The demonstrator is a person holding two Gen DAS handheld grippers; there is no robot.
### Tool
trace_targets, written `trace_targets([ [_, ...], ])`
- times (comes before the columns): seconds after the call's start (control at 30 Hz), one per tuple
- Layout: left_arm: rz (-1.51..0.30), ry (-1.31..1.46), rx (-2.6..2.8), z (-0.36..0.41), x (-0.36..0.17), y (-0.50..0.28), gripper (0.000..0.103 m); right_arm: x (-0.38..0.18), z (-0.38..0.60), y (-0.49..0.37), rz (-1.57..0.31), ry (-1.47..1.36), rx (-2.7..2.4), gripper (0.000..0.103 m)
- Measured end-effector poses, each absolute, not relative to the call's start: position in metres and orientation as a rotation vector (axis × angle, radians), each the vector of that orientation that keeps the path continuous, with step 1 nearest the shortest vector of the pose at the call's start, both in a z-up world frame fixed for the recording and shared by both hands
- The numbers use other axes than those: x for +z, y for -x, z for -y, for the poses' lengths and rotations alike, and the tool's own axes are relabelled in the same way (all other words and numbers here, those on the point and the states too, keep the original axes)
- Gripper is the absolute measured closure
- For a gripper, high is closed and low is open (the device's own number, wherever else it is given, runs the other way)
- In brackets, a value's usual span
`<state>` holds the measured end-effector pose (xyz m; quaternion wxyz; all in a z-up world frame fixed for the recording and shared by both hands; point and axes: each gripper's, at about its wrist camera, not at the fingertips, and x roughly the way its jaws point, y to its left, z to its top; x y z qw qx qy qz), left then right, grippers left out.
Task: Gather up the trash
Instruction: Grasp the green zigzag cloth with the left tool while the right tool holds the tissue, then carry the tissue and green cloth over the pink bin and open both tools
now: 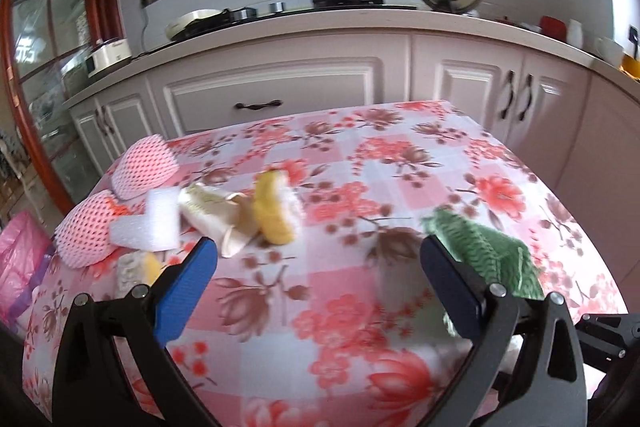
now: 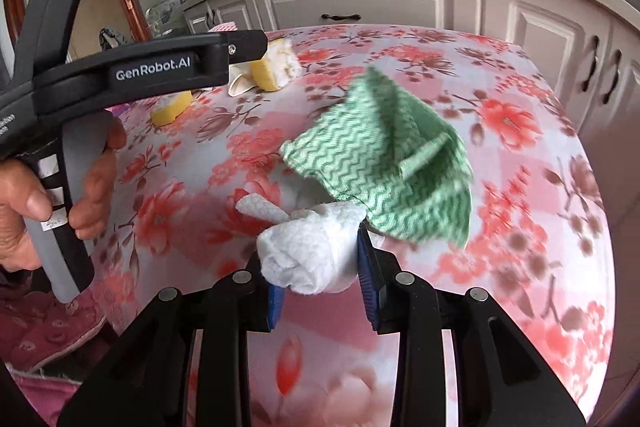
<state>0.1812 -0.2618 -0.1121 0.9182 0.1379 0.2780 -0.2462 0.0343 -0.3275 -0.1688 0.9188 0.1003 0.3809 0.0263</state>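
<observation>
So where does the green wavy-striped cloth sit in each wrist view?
Left wrist: green cloth at lower right, partly behind the left tongs' right finger.
Right wrist: centre, just beyond the white wad in the right tongs.
Shared landmark: yellow peel.

Illumination is bright, diffuse daylight entering from the glazed door (image 1: 44, 39) at left. Shadows are soft. Motion blur smears the floral surface (image 1: 360, 187) and green cloth (image 2: 384, 163). Fisheye distortion curves the cabinets; corners are vignetted black.
</observation>
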Motion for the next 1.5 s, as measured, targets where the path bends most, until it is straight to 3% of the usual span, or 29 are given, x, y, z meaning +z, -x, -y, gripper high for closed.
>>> trace_targets([
  [0.77,-0.716,-0.242,-0.541,0.358,-0.153,-0.149,0.006,-0.160,0.400,0.053,-0.689,-0.276,-0.152,0.072],
  [0.8,-0.730,-0.240,-0.539,0.361,-0.157,-0.150,0.010,-0.159,0.401,0.052,-0.687,-0.278,-0.152,0.072],
  [0.87,-0.758,-0.244,-0.536,0.364,-0.165,-0.151,0.028,-0.157,0.405,0.050,-0.675,-0.274,-0.166,0.072],
  [1.0,-0.789,-0.276,-0.559,0.362,-0.178,-0.143,0.045,-0.153,0.413,0.038,-0.659,-0.288,-0.200,0.072],
  [1.07,-0.781,-0.285,-0.582,0.357,-0.179,-0.139,0.066,-0.150,0.414,0.029,-0.650,-0.287,-0.218,0.072],
  [1.17,-0.784,-0.290,-0.612,0.352,-0.179,-0.135,0.090,-0.148,0.415,0.017,-0.653,-0.279,-0.240,0.072],
  [1.27,-0.761,-0.304,-0.636,0.344,-0.176,-0.129,0.096,-0.147,0.413,0.010,-0.658,-0.280,-0.244,0.072],
  [1.5,-0.688,-0.267,-0.654,0.305,-0.153,-0.128,0.097,-0.139,0.387,-0.008,-0.653,-0.268,-0.217,0.072],
])
